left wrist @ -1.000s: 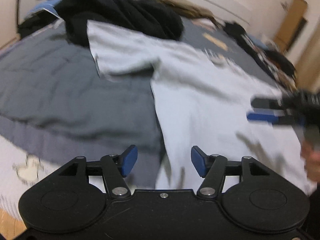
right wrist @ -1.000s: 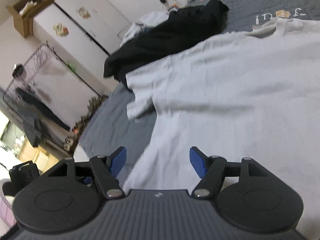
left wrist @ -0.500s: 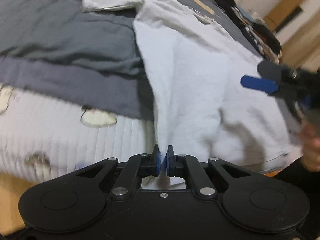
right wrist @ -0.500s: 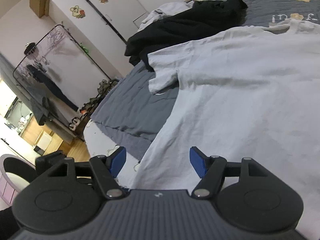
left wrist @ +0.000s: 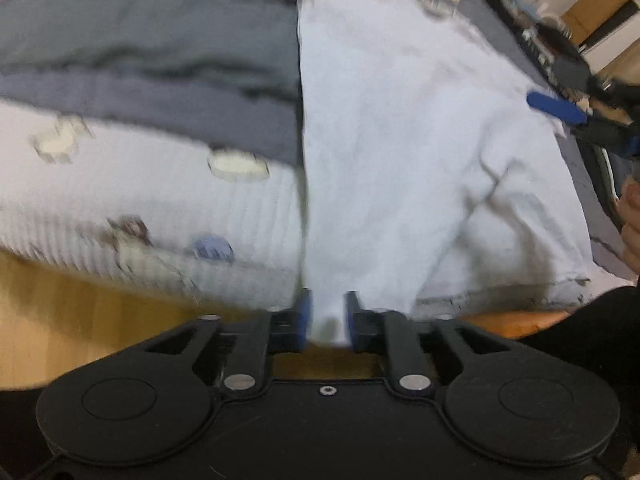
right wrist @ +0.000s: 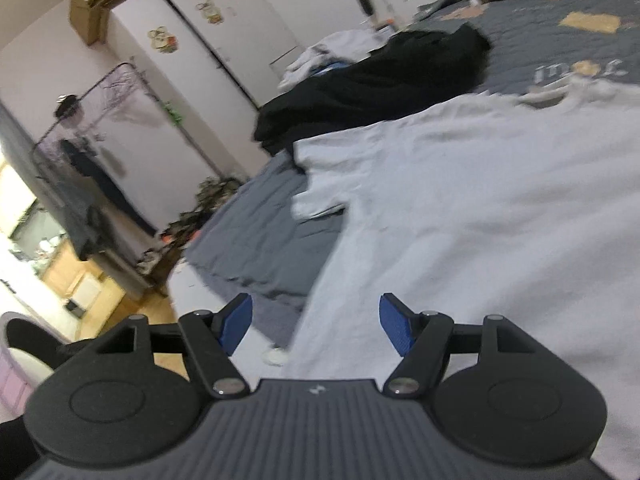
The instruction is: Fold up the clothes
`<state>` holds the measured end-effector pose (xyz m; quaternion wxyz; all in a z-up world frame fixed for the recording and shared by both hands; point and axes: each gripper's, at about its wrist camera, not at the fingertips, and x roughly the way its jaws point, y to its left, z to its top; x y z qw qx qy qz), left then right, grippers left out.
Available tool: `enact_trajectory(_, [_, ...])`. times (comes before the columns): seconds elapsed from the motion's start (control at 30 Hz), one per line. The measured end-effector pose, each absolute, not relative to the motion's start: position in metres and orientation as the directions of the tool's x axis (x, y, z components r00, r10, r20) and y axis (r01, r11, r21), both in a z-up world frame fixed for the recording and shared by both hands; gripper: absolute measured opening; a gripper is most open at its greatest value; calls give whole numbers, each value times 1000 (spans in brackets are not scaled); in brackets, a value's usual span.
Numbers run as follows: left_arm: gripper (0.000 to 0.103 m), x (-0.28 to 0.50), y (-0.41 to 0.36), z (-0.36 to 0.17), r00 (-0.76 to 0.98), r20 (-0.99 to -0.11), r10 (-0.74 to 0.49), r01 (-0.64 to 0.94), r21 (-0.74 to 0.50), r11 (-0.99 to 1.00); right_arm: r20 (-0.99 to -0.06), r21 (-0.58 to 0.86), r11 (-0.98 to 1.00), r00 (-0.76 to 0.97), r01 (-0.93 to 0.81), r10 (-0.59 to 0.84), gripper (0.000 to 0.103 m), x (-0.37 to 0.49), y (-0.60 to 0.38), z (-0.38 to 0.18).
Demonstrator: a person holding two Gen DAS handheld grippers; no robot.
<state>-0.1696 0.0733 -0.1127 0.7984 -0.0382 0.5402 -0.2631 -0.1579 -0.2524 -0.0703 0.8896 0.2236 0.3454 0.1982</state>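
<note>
A white T-shirt [left wrist: 400, 128] lies spread flat on a grey bedspread [left wrist: 160, 60], its hem hanging over the bed's near edge. My left gripper [left wrist: 327, 316] is shut on the hem's left corner, with white cloth bunched between the blue pads. The same T-shirt [right wrist: 480, 208] fills the right wrist view, one sleeve [right wrist: 316, 200] folded at its left. My right gripper [right wrist: 316, 326] hovers open over the shirt's lower edge with nothing between its fingers. In the left wrist view the right gripper [left wrist: 560, 110] shows at the shirt's right side, held by a hand [left wrist: 630, 224].
A black garment pile [right wrist: 380, 84] and a few white clothes [right wrist: 332, 52] lie at the bed's far end. A white patterned quilt [left wrist: 140, 200] drapes below the grey cover. Wooden floor [left wrist: 80, 320] lies beside the bed. White wardrobes [right wrist: 200, 60] and a clothes rack [right wrist: 92, 160] stand beyond.
My left gripper shut on the shirt's hem corner and pulled it back over the bed edge; its jaws now stand slightly wider. The right gripper stayed open and shifted a little over the shirt.
</note>
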Motion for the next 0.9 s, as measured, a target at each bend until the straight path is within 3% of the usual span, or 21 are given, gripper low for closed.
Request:
enact_trajectory(0.1, [50, -171, 76, -104, 323, -811, -489, 415, -343, 843, -600, 496, 861, 672, -114, 434, 69, -174, -292, -70])
enact_trajectory(0.37, [50, -162, 52, -114, 308, -831, -464, 447, -304, 841, -803, 376, 919, 537, 120, 258, 69, -231, -412, -75])
enact_trajectory(0.57, [50, -159, 47, -124, 291, -839, -460, 422, -319, 849, -900, 270, 926, 411, 263, 145, 69, -272, -492, -88])
enact_trajectory(0.87, [52, -160, 26, -130, 296, -855, -425, 438, -274, 856, -924, 359, 885, 248, 295, 292, 69, -280, -509, -160])
enact_trajectory(0.9, [52, -159, 25, -132, 293, -860, -417, 435, -268, 860, -922, 366, 883, 245, 294, 301, 64, -281, -505, -165])
